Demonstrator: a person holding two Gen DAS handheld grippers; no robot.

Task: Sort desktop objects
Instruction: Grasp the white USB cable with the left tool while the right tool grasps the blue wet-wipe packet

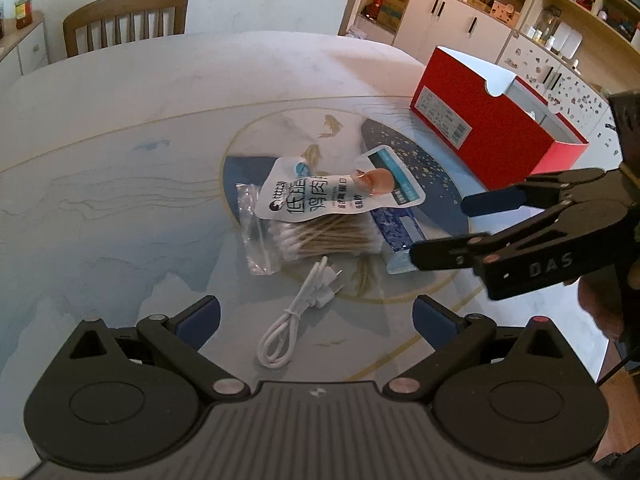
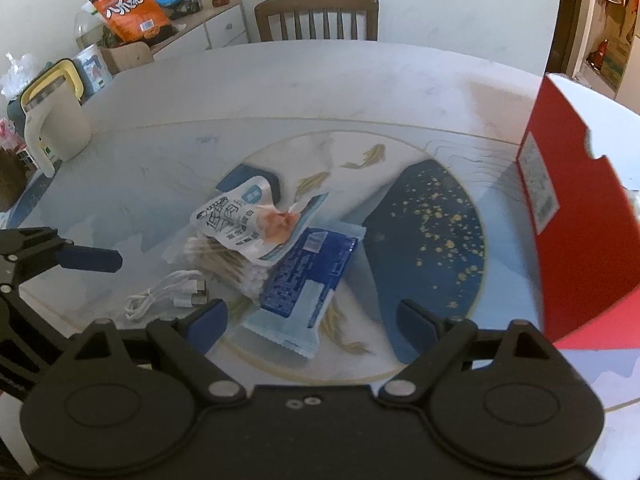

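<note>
left gripper (image 1: 316,314): bottom of left view, jaws spread wide, nothing between them, hovering over the cable
right gripper (image 2: 312,320): bottom of right view, jaws wide apart, empty, just above the near end of the blue pack; also seen at right edge of left view (image 1: 452,228), tips near the pack
table (image 1: 120,140): round, pale, blue and gold print in the centre
pile: centre of both views
snack pouch (image 1: 316,192): white, on top of the pile, lying across swabs and blue pack
swabs (image 1: 320,238): clear bag of cotton swabs, under the pouch
blue pack (image 2: 308,276): flat, right of swabs, partly under the pouch
cable (image 1: 296,312): white, coiled, on table just below the swabs, apart from the pile
red box (image 1: 492,120): open, upper right of left view, right edge of right view
chair (image 2: 316,18): far side of table
jug (image 2: 56,124): cream, left edge of right view
</note>
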